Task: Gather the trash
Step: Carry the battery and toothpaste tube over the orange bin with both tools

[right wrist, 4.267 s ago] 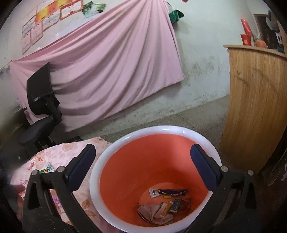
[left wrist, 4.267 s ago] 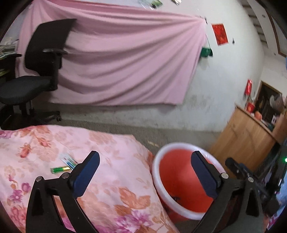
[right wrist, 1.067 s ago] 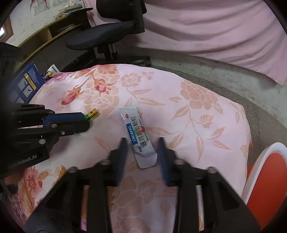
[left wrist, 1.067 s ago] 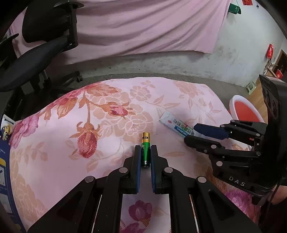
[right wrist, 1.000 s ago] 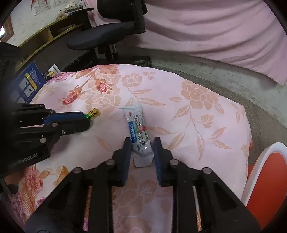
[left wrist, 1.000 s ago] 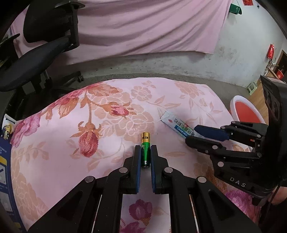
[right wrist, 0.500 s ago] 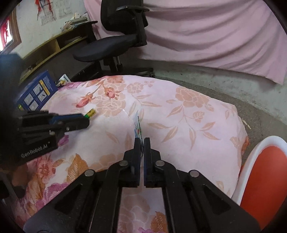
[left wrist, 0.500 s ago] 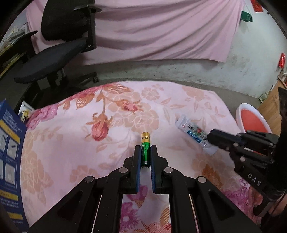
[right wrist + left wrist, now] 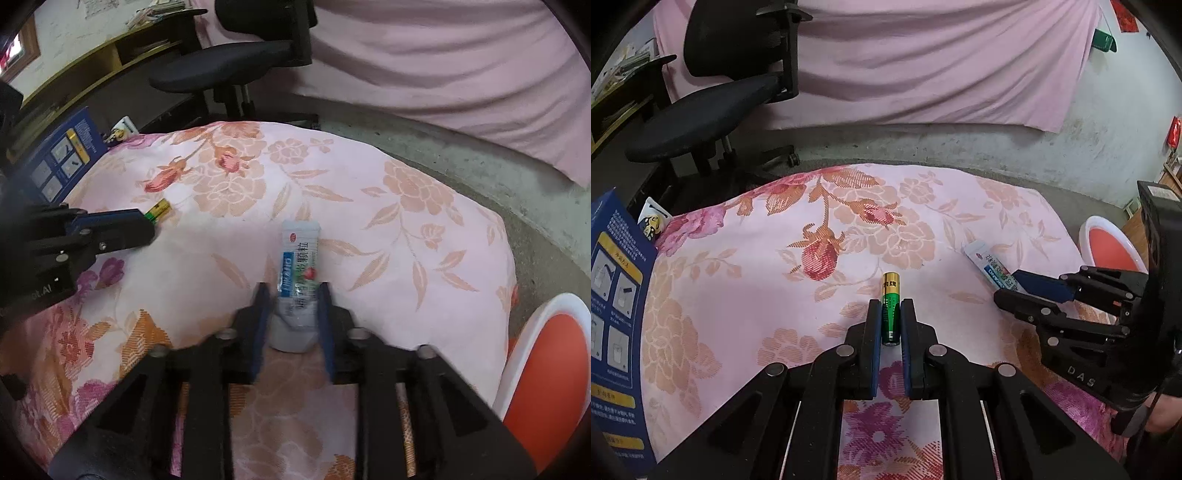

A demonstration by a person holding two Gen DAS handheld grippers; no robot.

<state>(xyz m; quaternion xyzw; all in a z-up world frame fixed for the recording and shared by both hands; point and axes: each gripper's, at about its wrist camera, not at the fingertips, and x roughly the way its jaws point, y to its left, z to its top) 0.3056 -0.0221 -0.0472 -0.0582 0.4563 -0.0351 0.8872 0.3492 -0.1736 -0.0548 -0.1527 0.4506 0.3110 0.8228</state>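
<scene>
A bench (image 9: 746, 295) draped in a pink floral cloth (image 9: 849, 229) carries the things. A blue printed box (image 9: 617, 314) stands at its left edge. Near the middle are a green-and-gold battery (image 9: 889, 302) and, to its right, a white-and-blue sachet (image 9: 300, 273); whether either touches the cloth is unclear.
</scene>
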